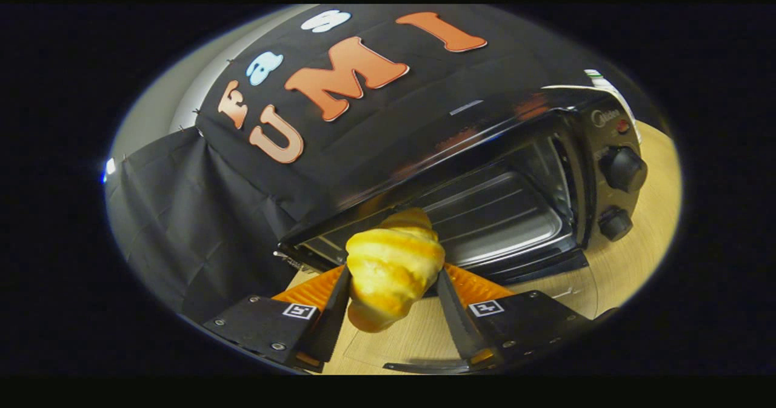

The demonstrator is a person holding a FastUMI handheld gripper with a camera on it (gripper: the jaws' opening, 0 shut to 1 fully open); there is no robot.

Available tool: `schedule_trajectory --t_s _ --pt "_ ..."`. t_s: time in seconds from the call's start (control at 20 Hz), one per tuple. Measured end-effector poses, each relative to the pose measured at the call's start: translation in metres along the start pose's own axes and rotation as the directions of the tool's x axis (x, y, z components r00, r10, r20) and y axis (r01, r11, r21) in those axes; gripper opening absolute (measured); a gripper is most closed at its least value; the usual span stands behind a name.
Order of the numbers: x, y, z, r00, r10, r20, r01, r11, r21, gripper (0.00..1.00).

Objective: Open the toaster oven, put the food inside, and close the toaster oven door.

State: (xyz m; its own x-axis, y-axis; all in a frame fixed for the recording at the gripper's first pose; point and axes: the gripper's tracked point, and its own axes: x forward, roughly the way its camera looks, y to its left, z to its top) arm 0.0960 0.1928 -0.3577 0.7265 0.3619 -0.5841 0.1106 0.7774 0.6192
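A golden croissant (393, 268) is pinched between my two fingers, which press on it from both sides; my gripper (393, 277) is shut on it. It hangs above the wooden table. Just beyond the croissant stands a black toaster oven (485, 171), tilted in this view. Its cavity is exposed, with a shiny metal tray (497, 220) inside. The lowered door's front edge (533, 268) lies just ahead of my fingers. The croissant's far tip reaches the oven's opening.
Two black knobs (622, 168) and a small red light sit on the oven's right-hand control panel. The light wooden table (630, 274) runs under and to the right of the oven. Black cloth hangs behind and to the left.
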Motion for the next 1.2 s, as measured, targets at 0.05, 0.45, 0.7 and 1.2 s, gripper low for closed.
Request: schedule_trajectory --t_s 0.05,0.45,0.7,1.2 --pt "0.007 -0.001 0.003 1.0 -0.012 0.006 0.012 1.0 -0.017 0.76" --pt "0.042 0.001 0.014 0.999 -0.053 0.006 0.053 0.998 -0.039 0.76" --pt "0.054 -0.009 0.015 0.995 -0.101 0.019 0.102 0.994 -0.04 0.76" --pt "0.063 -0.018 0.022 0.98 -0.177 0.091 0.192 0.962 -0.195 0.85"
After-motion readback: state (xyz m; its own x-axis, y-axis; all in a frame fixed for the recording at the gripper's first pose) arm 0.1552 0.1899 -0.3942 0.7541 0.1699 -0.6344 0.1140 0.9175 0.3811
